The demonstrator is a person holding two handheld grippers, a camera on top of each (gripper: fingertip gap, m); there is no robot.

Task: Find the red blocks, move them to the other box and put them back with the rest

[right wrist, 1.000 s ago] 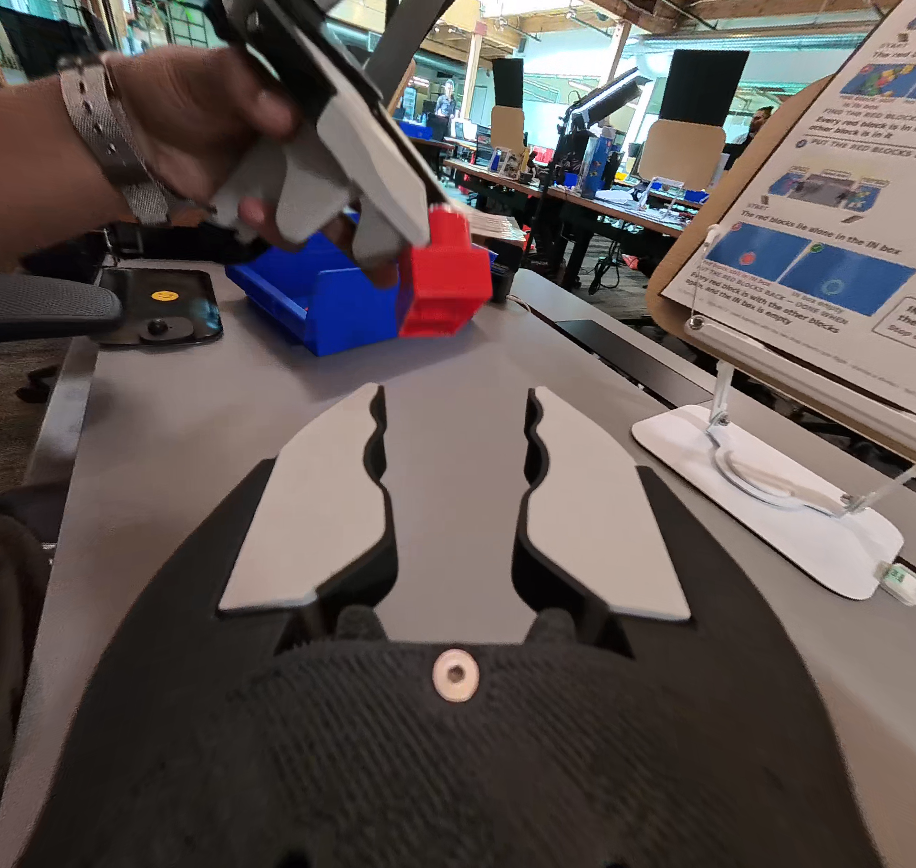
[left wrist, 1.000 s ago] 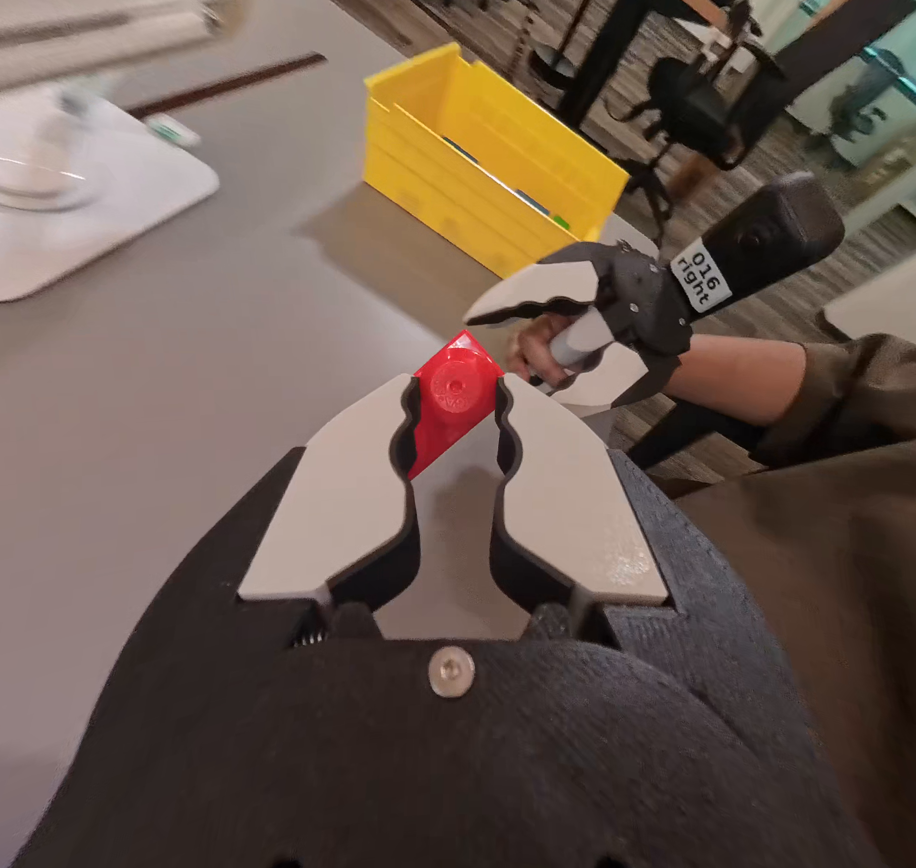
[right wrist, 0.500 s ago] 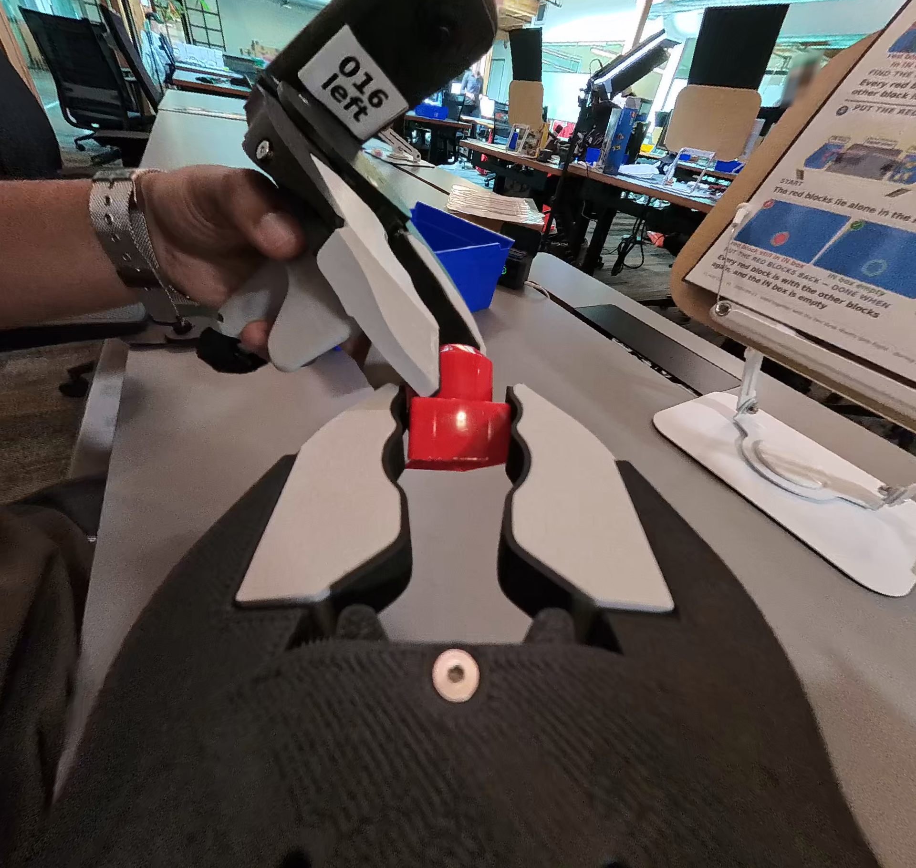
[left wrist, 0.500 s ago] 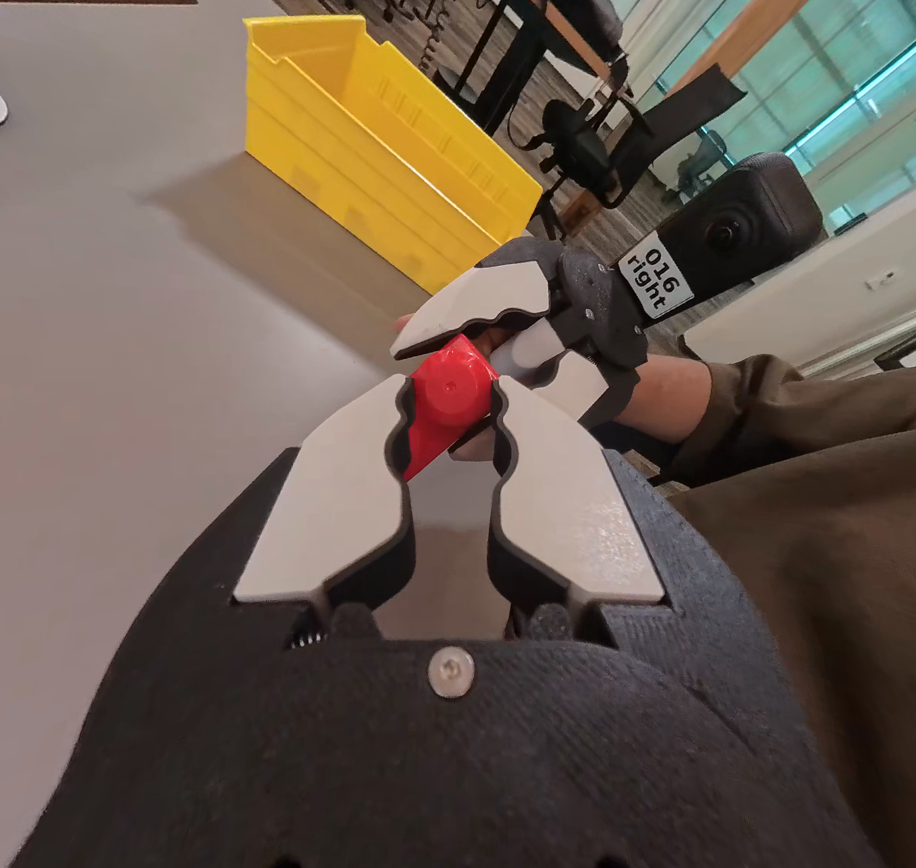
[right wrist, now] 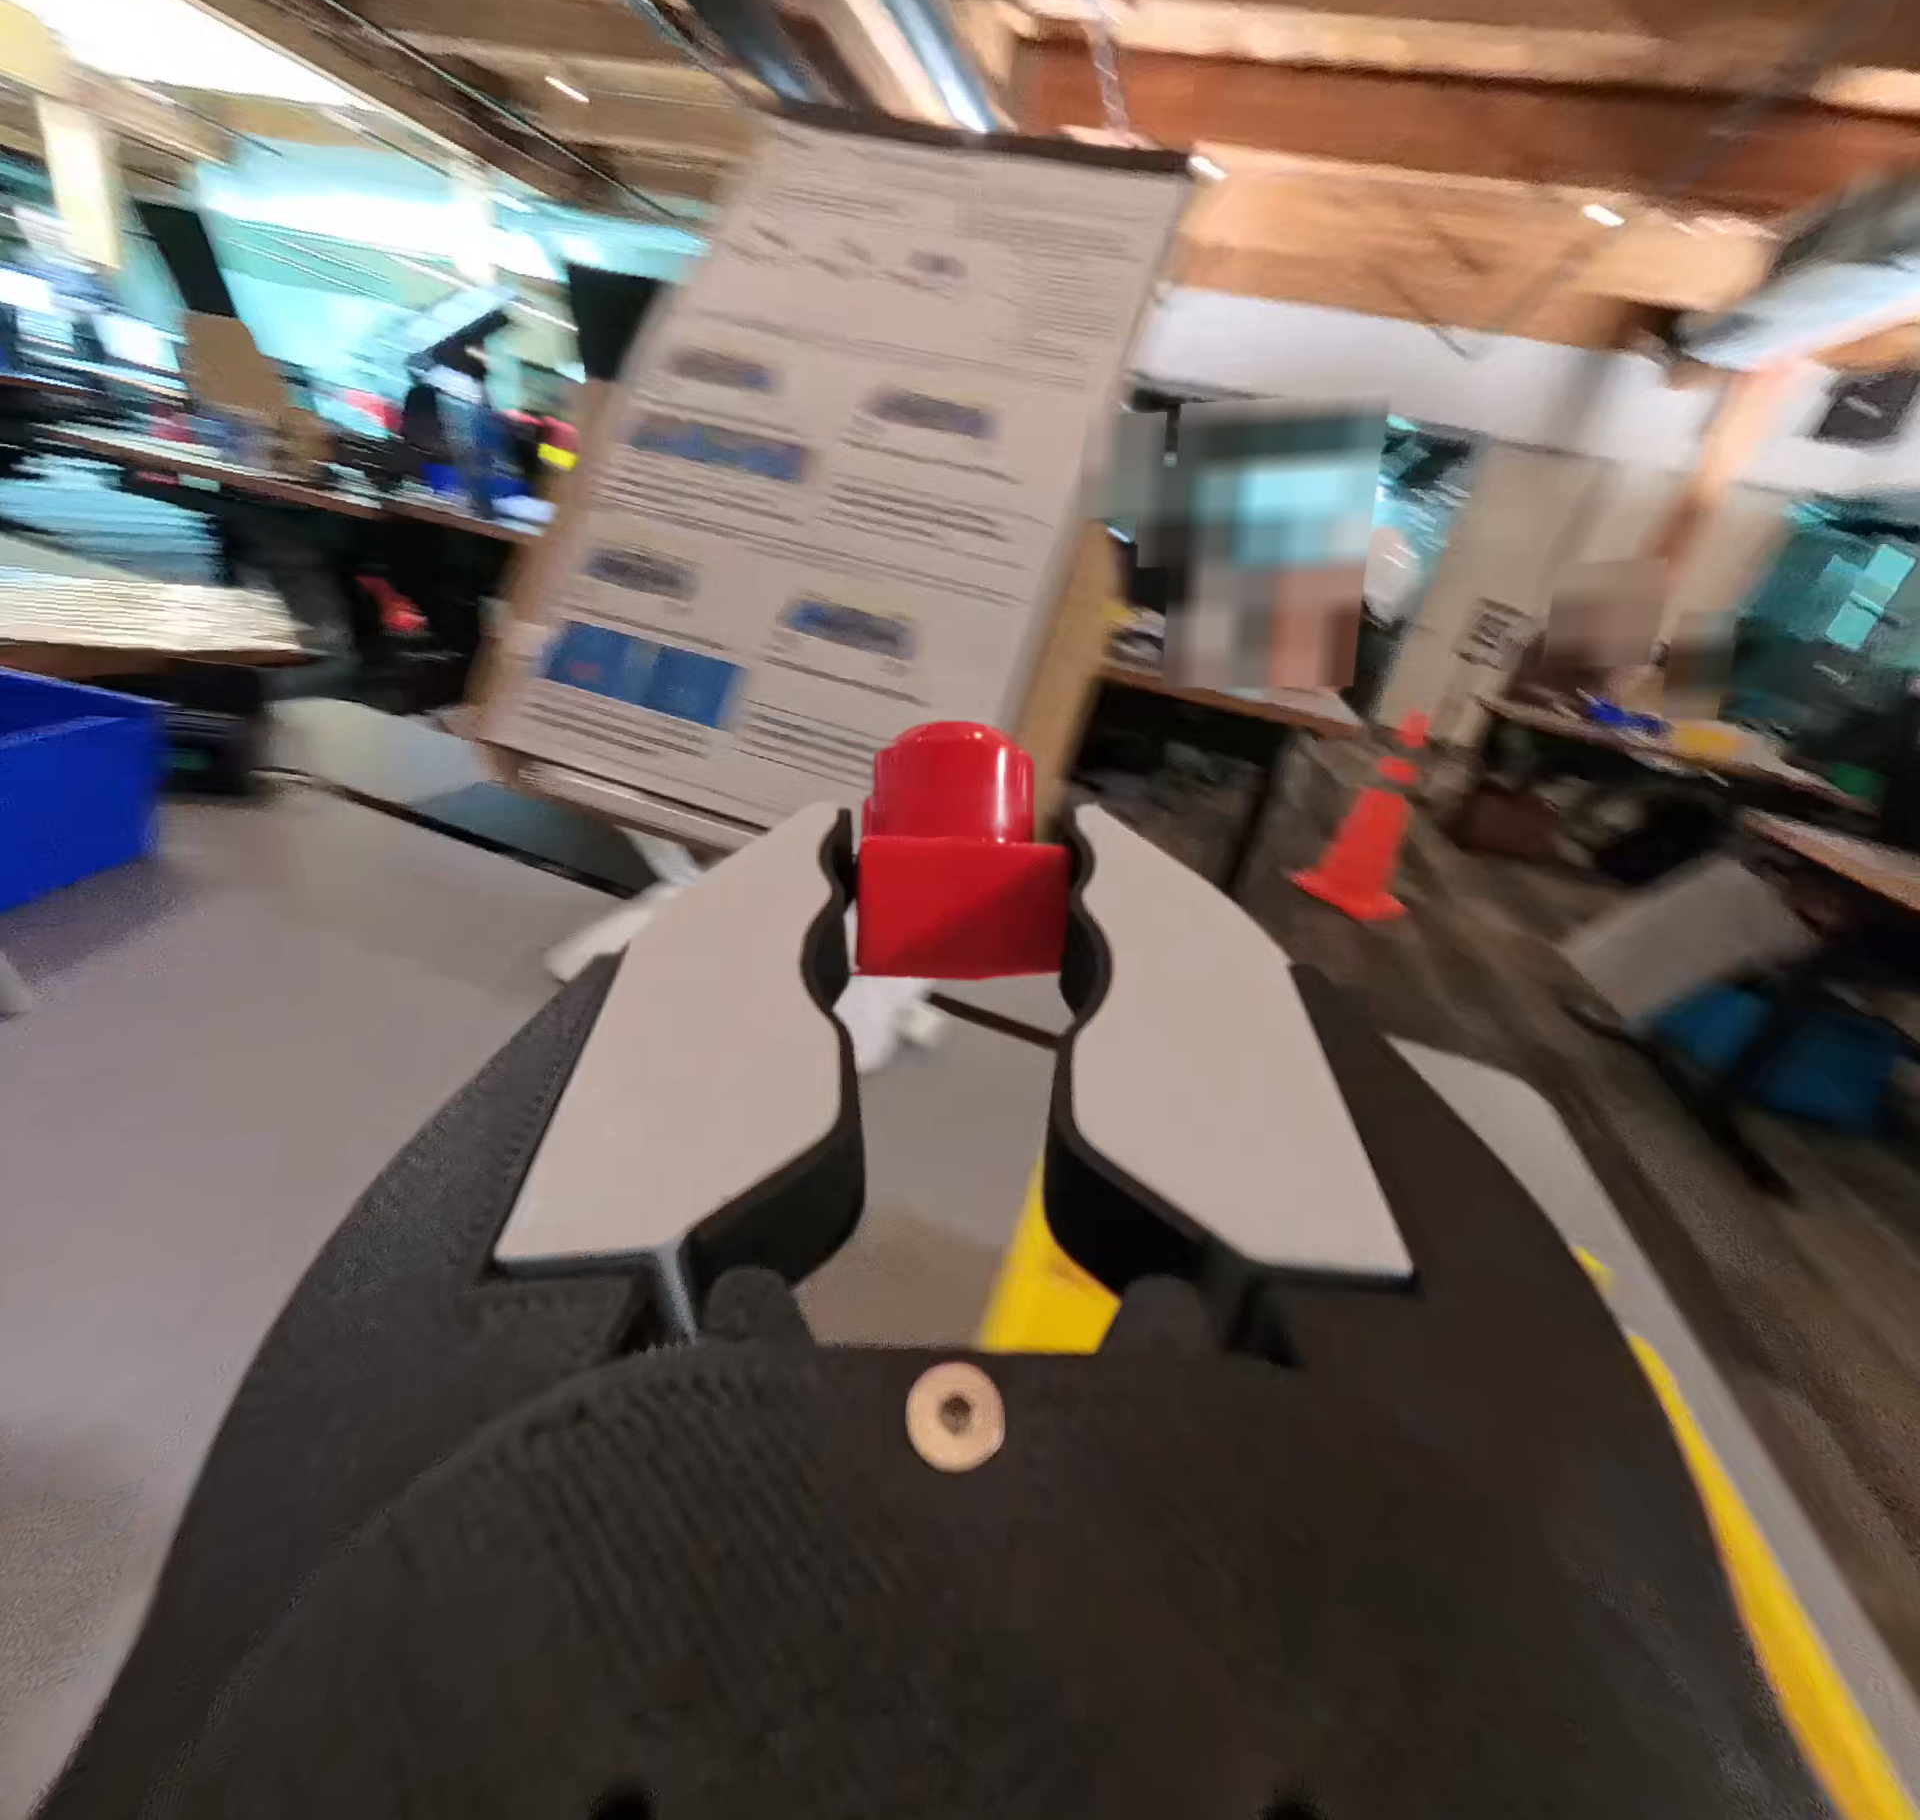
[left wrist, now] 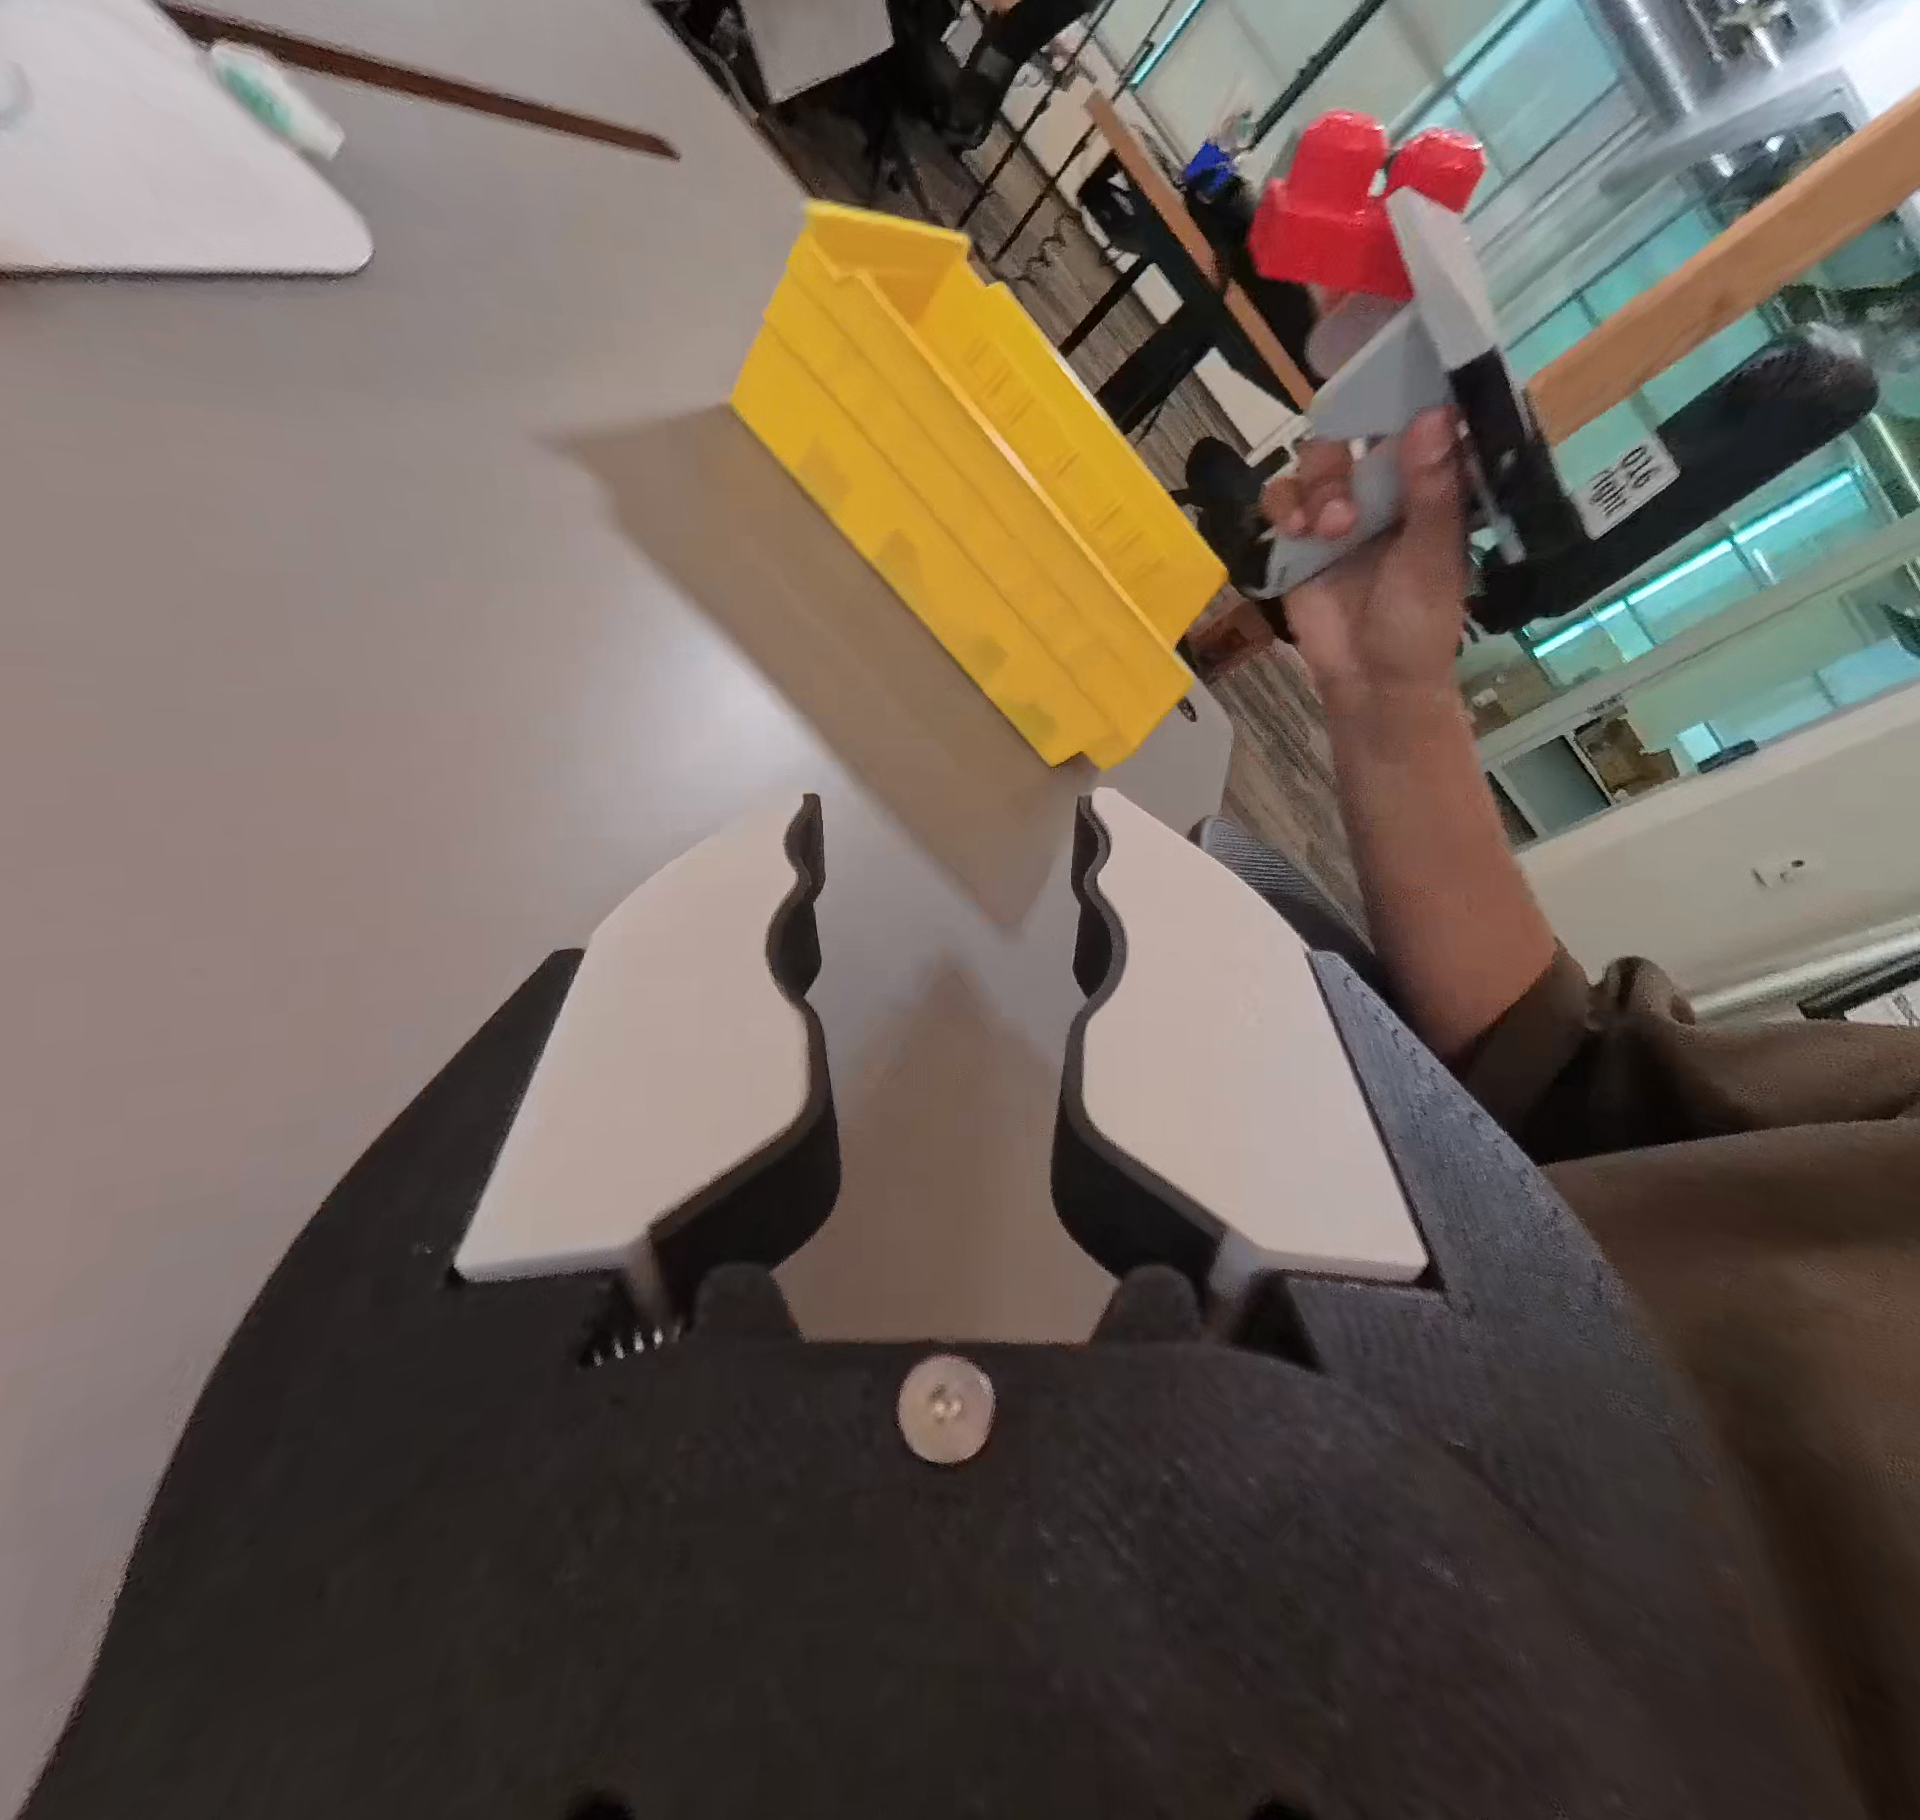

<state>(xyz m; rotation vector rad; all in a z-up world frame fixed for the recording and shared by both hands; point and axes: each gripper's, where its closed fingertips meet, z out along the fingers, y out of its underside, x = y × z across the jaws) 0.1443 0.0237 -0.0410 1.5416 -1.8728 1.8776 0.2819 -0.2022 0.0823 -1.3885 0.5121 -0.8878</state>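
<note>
My right gripper [right wrist: 956, 871] is shut on a red block [right wrist: 961, 887] with a round stud on top, held in the air. In the left wrist view the same red block [left wrist: 1335, 217] shows at the tip of the right gripper [left wrist: 1397, 243], raised above the far side of the yellow box [left wrist: 966, 492]. My left gripper [left wrist: 945, 835] is open and empty over the grey table [left wrist: 312, 731], short of the yellow box. The yellow box's rim [right wrist: 1766, 1625] also shows under my right gripper. The blue box [right wrist: 73, 783] stands at the far left.
A clipboard with an instruction sheet [right wrist: 862, 482] stands on a white base [left wrist: 166, 170] at the back of the table. Beyond the table edge are office chairs, other desks and an orange cone [right wrist: 1361, 845] on the floor. There is about 30 cm between the tips of the two grippers.
The red block passed from my left gripper to my right one. My left gripper opened and drew back. My right gripper swung up and toward the yellow box with the block.
</note>
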